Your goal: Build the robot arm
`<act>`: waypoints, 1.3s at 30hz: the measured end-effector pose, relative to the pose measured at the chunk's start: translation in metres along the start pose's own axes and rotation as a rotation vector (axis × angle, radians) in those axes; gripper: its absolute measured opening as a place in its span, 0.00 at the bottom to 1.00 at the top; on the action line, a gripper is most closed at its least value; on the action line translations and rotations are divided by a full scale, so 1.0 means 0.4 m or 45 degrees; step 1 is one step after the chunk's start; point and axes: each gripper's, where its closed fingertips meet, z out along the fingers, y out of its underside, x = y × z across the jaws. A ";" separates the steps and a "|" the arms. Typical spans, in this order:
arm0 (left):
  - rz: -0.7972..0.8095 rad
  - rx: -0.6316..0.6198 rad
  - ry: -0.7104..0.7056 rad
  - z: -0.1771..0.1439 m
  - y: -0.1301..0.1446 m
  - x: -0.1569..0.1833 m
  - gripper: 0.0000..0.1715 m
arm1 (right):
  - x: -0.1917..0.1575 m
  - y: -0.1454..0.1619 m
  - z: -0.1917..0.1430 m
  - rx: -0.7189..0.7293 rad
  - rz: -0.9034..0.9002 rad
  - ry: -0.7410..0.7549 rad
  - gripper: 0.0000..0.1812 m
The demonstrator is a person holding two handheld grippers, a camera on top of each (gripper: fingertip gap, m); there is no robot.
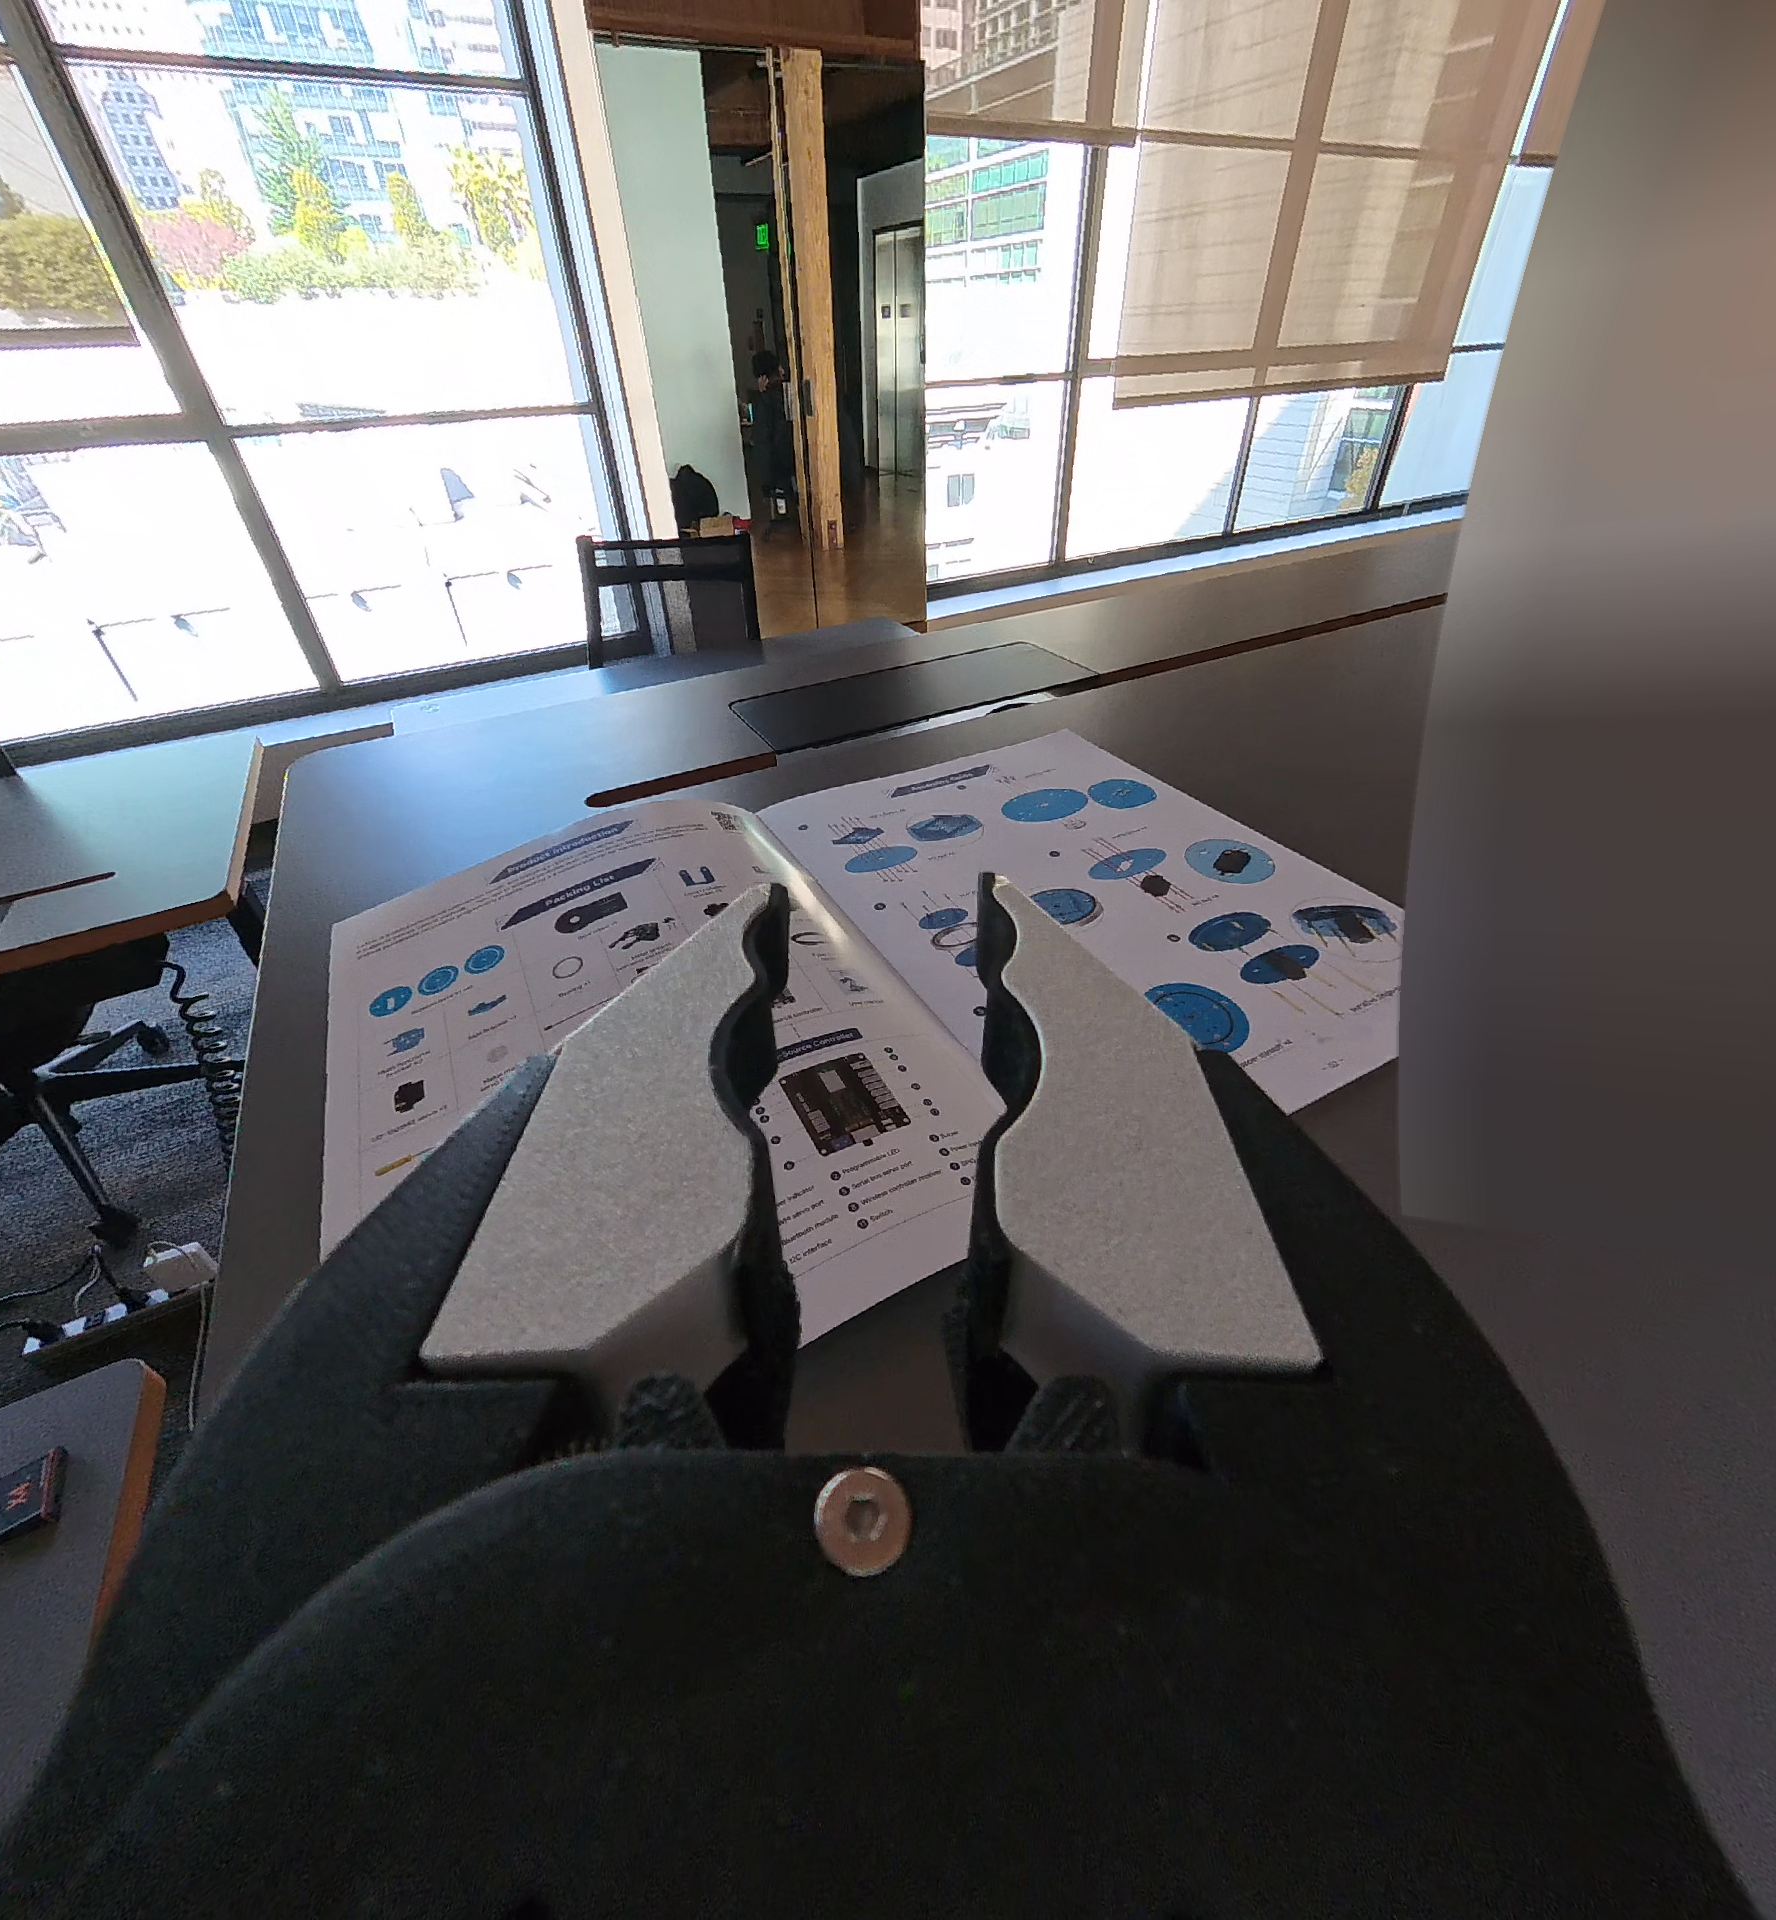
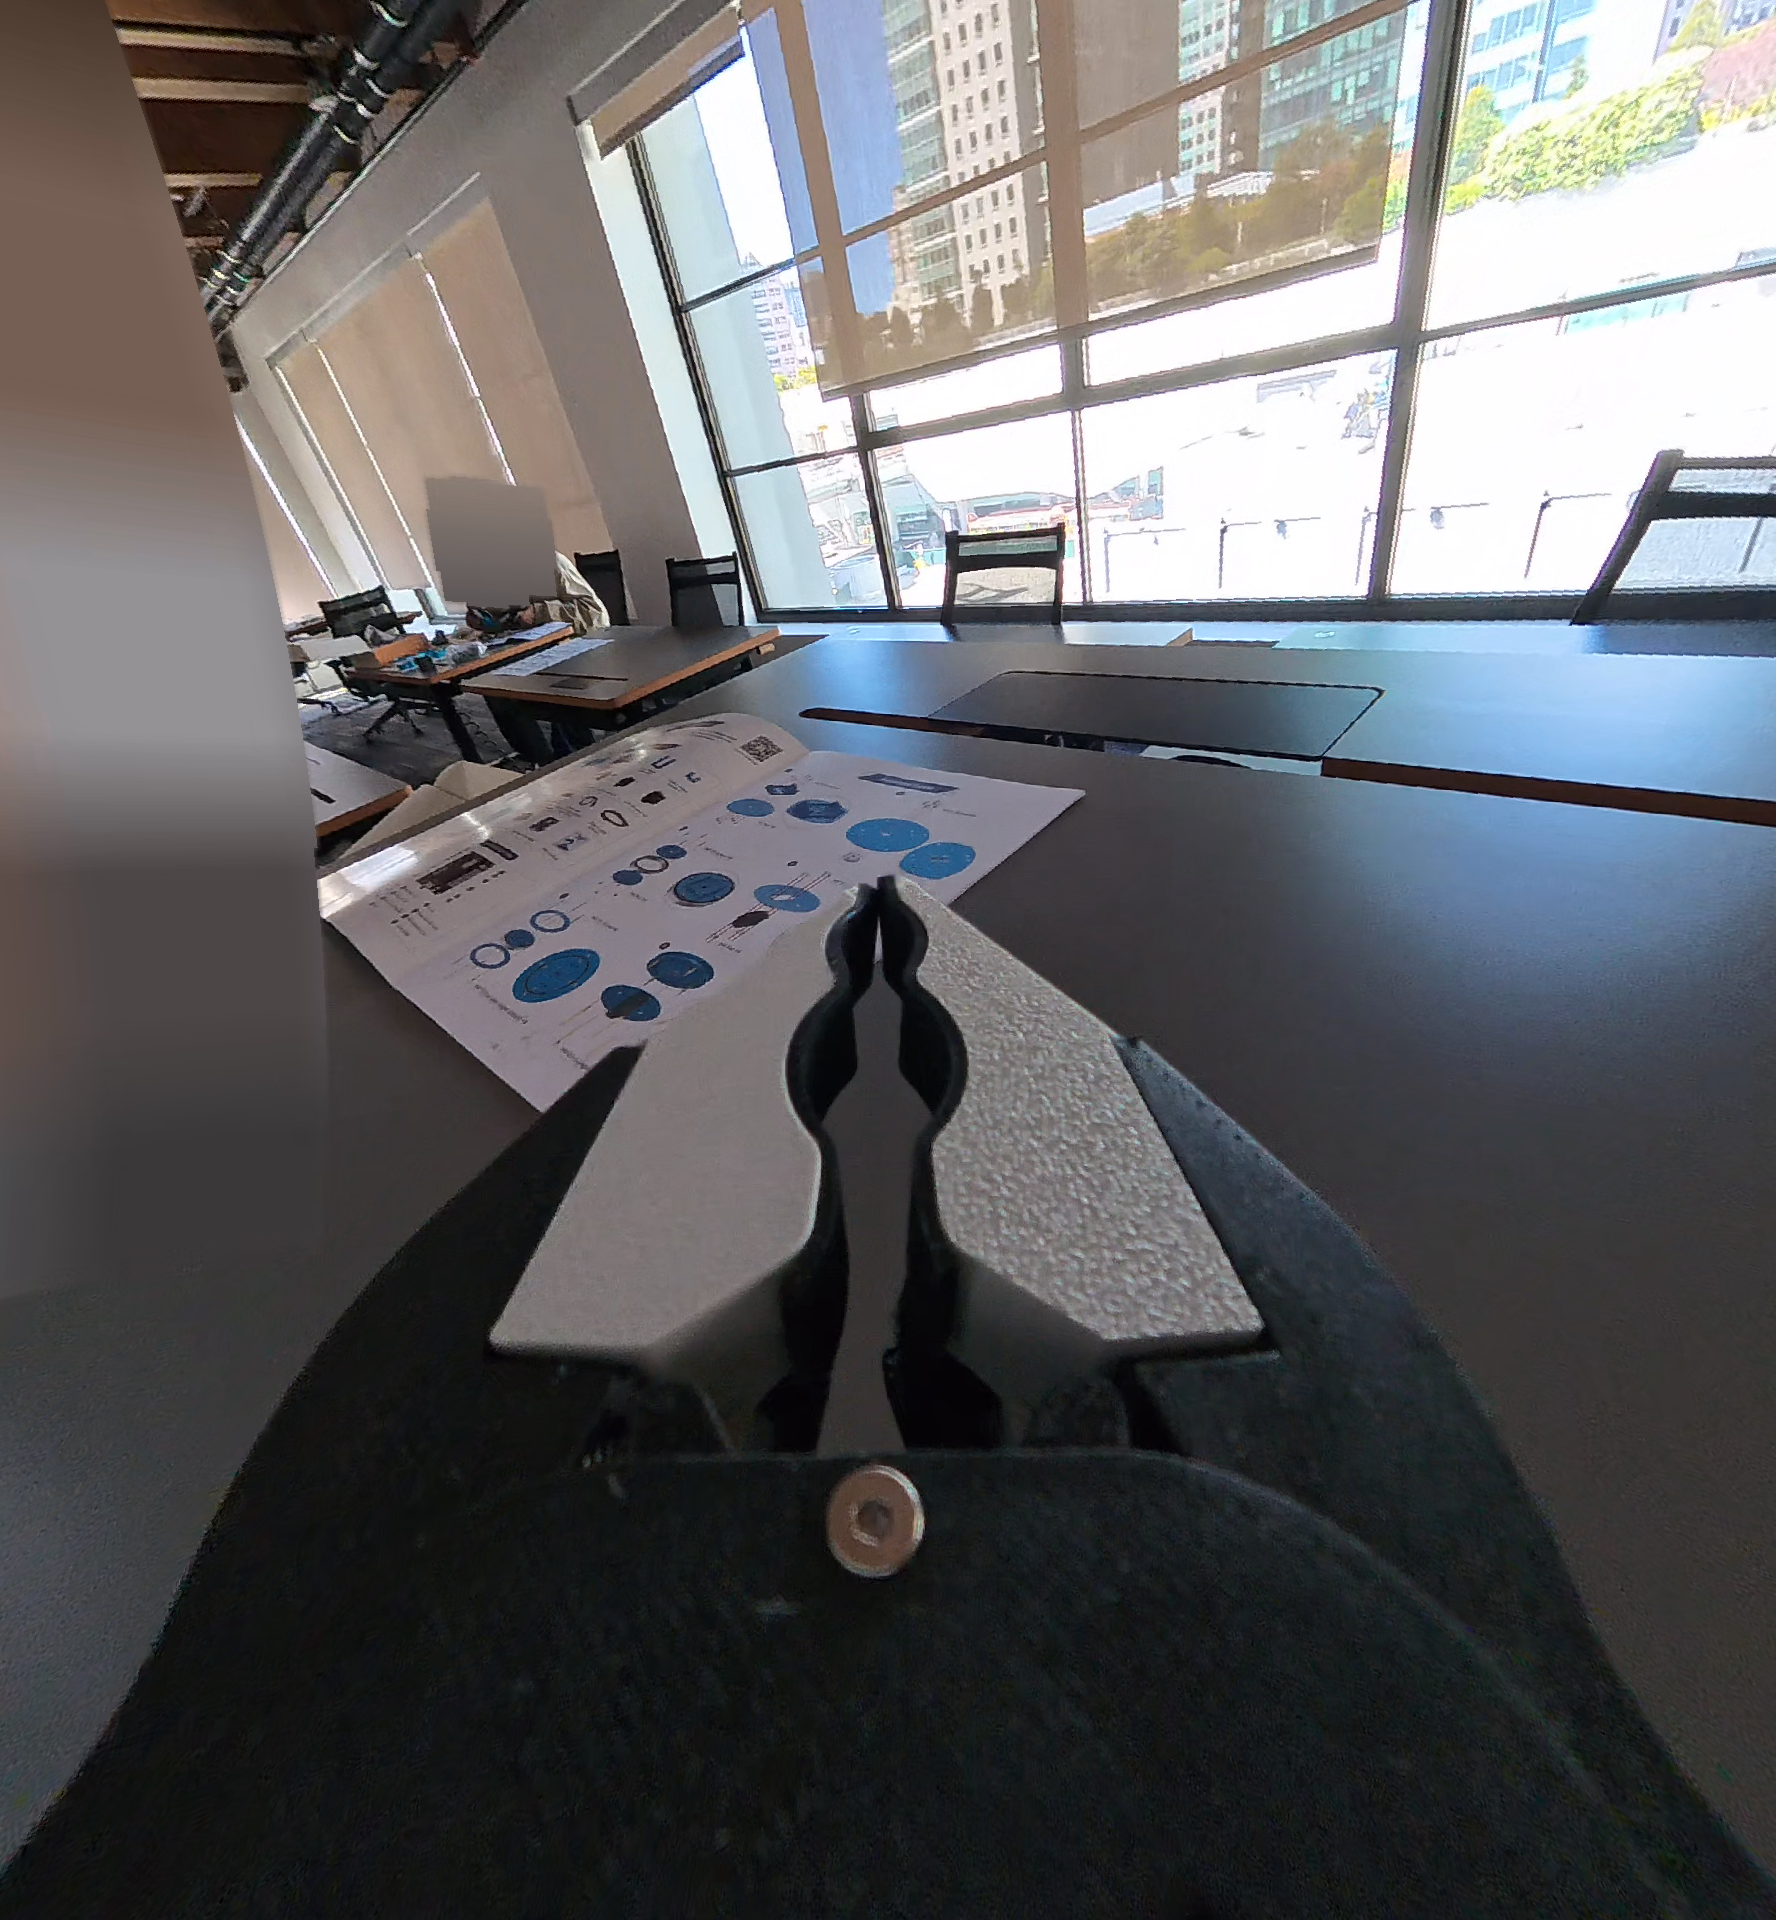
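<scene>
An open booklet with white pages and blue diagrams lies flat on a dark grey table. My left gripper is open and empty, held above the booklet's middle fold. In the right wrist view the booklet lies to the left. My right gripper is shut and empty, its tips over the booklet's right edge, low above the table.
A black cable hatch is set in the table behind the booklet. Chairs stand along the windows. Another desk and an office chair are to the left. A person sits at far desks. My hands' fingertips stand some 35 centimeters from each other.
</scene>
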 end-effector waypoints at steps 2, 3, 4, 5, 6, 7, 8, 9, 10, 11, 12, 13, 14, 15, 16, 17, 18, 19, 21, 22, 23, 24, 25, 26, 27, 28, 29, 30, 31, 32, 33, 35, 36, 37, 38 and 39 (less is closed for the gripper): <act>0.006 -0.006 0.000 0.001 0.002 0.000 0.20 | -0.007 0.000 0.001 0.002 0.010 -0.021 0.00; 0.008 -0.009 -0.001 0.001 0.002 0.000 0.20 | -0.009 0.000 0.002 0.005 0.006 -0.026 0.00; 0.009 -0.010 0.000 0.001 0.002 0.000 0.20 | -0.011 0.000 0.003 0.003 -0.001 -0.028 0.00; 0.008 -0.009 0.000 0.002 0.003 0.001 0.20 | -0.011 0.002 0.004 -0.003 -0.010 -0.027 0.00; 0.005 -0.010 0.002 0.002 0.004 0.001 0.20 | -0.011 0.005 0.005 -0.011 -0.018 -0.024 0.00; 0.002 -0.014 0.006 0.003 0.006 0.003 0.20 | -0.012 0.009 0.006 -0.019 -0.022 -0.024 0.00; 0.000 -0.018 0.011 0.004 0.007 0.004 0.20 | -0.014 0.011 0.007 -0.023 -0.021 -0.027 0.00; 0.003 -0.024 0.011 0.005 0.009 0.005 0.20 | -0.015 0.011 0.008 -0.022 -0.019 -0.031 0.00; 0.007 -0.030 0.010 0.006 0.012 0.005 0.20 | -0.016 0.012 0.009 -0.020 -0.015 -0.033 0.00; 0.009 -0.033 0.009 0.006 0.012 0.005 0.20 | -0.016 0.013 0.010 -0.022 -0.011 -0.034 0.00; 0.010 -0.031 0.008 0.005 0.011 0.005 0.20 | -0.016 0.016 0.011 -0.025 -0.005 -0.035 0.00; 0.012 -0.029 0.006 0.004 0.010 0.004 0.20 | -0.016 0.018 0.012 -0.029 0.002 -0.038 0.00; 0.014 -0.027 0.003 0.003 0.009 0.004 0.20 | -0.017 0.020 0.013 -0.032 0.011 -0.044 0.00; 0.017 -0.026 0.002 0.002 0.007 0.003 0.20 | -0.018 0.021 0.013 -0.034 0.021 -0.050 0.00; 0.020 -0.024 -0.002 0.001 0.005 0.002 0.20 | -0.020 0.020 0.012 -0.031 0.029 -0.055 0.00; 0.025 -0.023 -0.007 0.000 0.005 0.001 0.20 | -0.020 0.017 0.012 -0.026 0.032 -0.057 0.00; 0.029 -0.026 -0.013 0.000 0.005 -0.002 0.20 | -0.020 0.015 0.011 -0.022 0.031 -0.056 0.00; 0.032 -0.029 -0.019 0.000 0.006 -0.004 0.20 | -0.019 0.013 0.010 -0.019 0.029 -0.054 0.00; 0.030 -0.035 -0.022 0.001 0.009 -0.007 0.20 | -0.016 0.013 0.010 -0.019 0.027 -0.049 0.00; 0.027 -0.037 -0.021 0.001 0.010 -0.008 0.20 | -0.016 0.015 0.011 -0.022 0.030 -0.050 0.00; 0.026 -0.040 -0.019 0.002 0.012 -0.008 0.20 | -0.017 0.017 0.012 -0.026 0.035 -0.053 0.00; 0.025 -0.043 -0.017 0.003 0.013 -0.007 0.20 | -0.018 0.019 0.013 -0.029 0.038 -0.056 0.00; 0.025 -0.044 -0.017 0.003 0.014 -0.007 0.20 | -0.018 0.021 0.014 -0.033 0.038 -0.057 0.00; 0.027 -0.043 -0.016 0.003 0.013 -0.007 0.20 | -0.018 0.023 0.015 -0.037 0.035 -0.056 0.00; 0.028 -0.044 -0.015 0.004 0.014 -0.006 0.20 | -0.018 0.024 0.015 -0.037 0.032 -0.056 0.00; 0.031 -0.046 -0.015 0.004 0.014 -0.005 0.20 | -0.019 0.023 0.015 -0.033 0.028 -0.056 0.00; 0.034 -0.048 -0.016 0.004 0.015 -0.005 0.20 | -0.019 0.022 0.015 -0.029 0.022 -0.055 0.00; 0.035 -0.049 -0.016 0.005 0.016 -0.005 0.20 | -0.019 0.021 0.015 -0.026 0.017 -0.054 0.00; 0.033 -0.050 -0.015 0.005 0.017 -0.005 0.20 | -0.019 0.019 0.015 -0.022 0.011 -0.053 0.00; 0.031 -0.051 -0.013 0.006 0.017 -0.005 0.20 | -0.019 0.017 0.014 -0.017 0.003 -0.051 0.00; 0.029 -0.052 -0.013 0.006 0.018 -0.005 0.20 | -0.019 0.016 0.014 -0.013 -0.007 -0.047 0.00; 0.028 -0.053 -0.012 0.007 0.018 -0.005 0.20 | -0.020 0.014 0.013 -0.010 -0.026 -0.043 0.00; 0.028 -0.053 -0.011 0.007 0.018 -0.005 0.20 | -0.020 0.013 0.013 -0.012 -0.031 -0.041 0.00; 0.027 -0.054 -0.010 0.007 0.019 -0.005 0.20 | -0.019 0.014 0.014 -0.014 -0.035 -0.038 0.00; 0.027 -0.054 -0.010 0.007 0.019 -0.005 0.20 | -0.019 0.015 0.014 -0.018 -0.038 -0.036 0.00; 0.026 -0.053 -0.009 0.007 0.018 -0.005 0.20 | -0.018 0.016 0.014 -0.022 -0.037 -0.034 0.00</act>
